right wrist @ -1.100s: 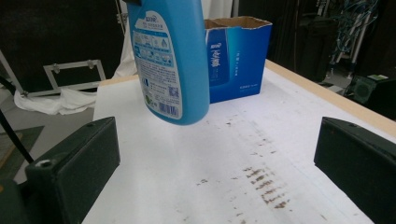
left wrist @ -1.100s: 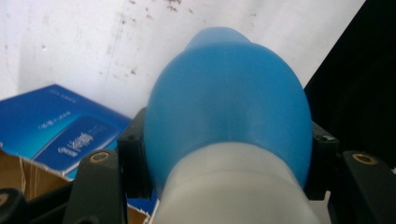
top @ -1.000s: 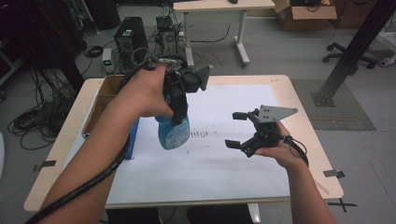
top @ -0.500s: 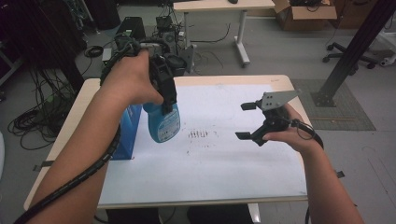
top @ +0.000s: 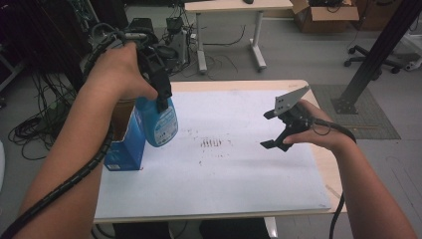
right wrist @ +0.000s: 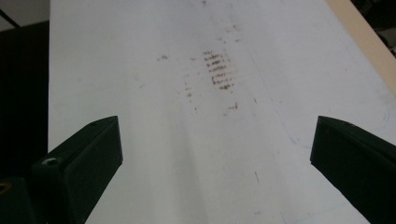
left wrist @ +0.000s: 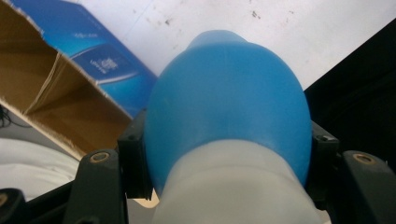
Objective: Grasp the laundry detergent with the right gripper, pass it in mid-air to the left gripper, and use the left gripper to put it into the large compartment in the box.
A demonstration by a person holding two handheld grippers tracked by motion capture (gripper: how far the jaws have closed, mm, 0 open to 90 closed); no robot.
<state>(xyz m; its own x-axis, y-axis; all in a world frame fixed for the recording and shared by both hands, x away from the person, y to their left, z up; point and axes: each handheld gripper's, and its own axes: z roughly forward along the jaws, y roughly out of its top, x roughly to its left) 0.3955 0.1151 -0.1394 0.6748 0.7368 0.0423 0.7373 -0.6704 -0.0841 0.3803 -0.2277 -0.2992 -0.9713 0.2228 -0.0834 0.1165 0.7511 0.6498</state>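
A blue spray bottle [top: 160, 121] hangs above the left part of the white sheet [top: 224, 179], and my left gripper [top: 158, 82] is shut on its neck. In the left gripper view the bottle [left wrist: 226, 107] bulges between the two black jaws, body pointing down at the sheet. My right gripper [top: 271, 129] is held above the right half of the sheet, open, nothing between its jaws. In the right gripper view the gripper [right wrist: 215, 140] looks down on brown smudge marks [right wrist: 218, 70]. The same smudges [top: 213, 143] lie mid-sheet between the two grippers.
An open blue cardboard box [top: 125, 142] stands on the table's left edge, just left of the bottle. The wooden table [top: 328, 169] shows beyond the sheet at right. Cables and equipment crowd the floor at back left; a second table [top: 234, 6] stands behind.
My left hand has lifted the bottle up and to the left, toward the blue box. The right gripper has risen a little and shifted right.
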